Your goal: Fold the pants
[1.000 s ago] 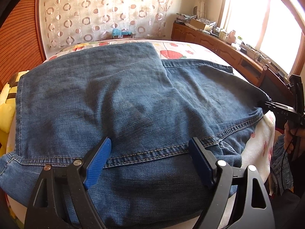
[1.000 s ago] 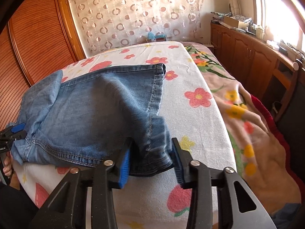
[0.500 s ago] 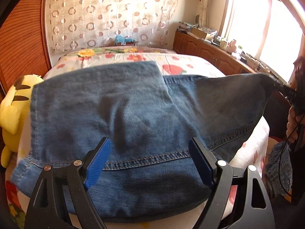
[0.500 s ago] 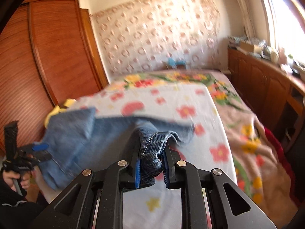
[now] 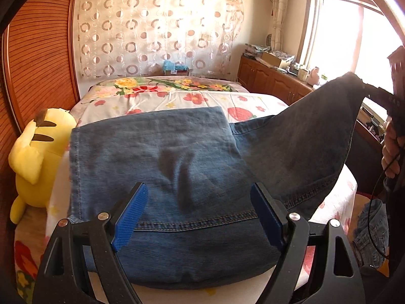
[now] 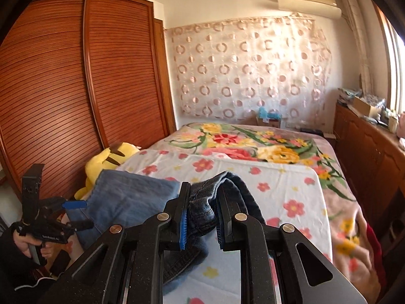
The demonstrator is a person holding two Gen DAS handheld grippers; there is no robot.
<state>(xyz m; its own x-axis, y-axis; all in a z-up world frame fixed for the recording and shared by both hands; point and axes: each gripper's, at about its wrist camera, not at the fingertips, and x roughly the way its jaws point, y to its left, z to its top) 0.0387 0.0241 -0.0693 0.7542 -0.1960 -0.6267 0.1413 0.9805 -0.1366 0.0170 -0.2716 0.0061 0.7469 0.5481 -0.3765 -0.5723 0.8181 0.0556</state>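
Observation:
Blue jeans [image 5: 177,167] lie folded across the near end of the bed. My left gripper [image 5: 200,217] is open above their near edge, blue pads wide apart, touching nothing. My right gripper [image 6: 201,217] is shut on a bunched corner of the jeans [image 6: 202,210] and holds it lifted off the bed. In the left wrist view this corner [image 5: 324,131] rises to the right gripper [image 5: 379,96] at the far right. The left gripper [image 6: 73,212] shows at the left of the right wrist view.
The bed has a floral sheet [image 5: 177,98]. A yellow plush toy [image 5: 35,157] sits at its left edge by the wooden wardrobe [image 6: 76,88]. Wooden cabinets [image 5: 273,81] run along the right under the window. More denim [image 5: 372,238] lies low at the right.
My right gripper closed on the jeans' right corner and lifted it well above the bed. My left gripper stayed open and rose and drew back a little.

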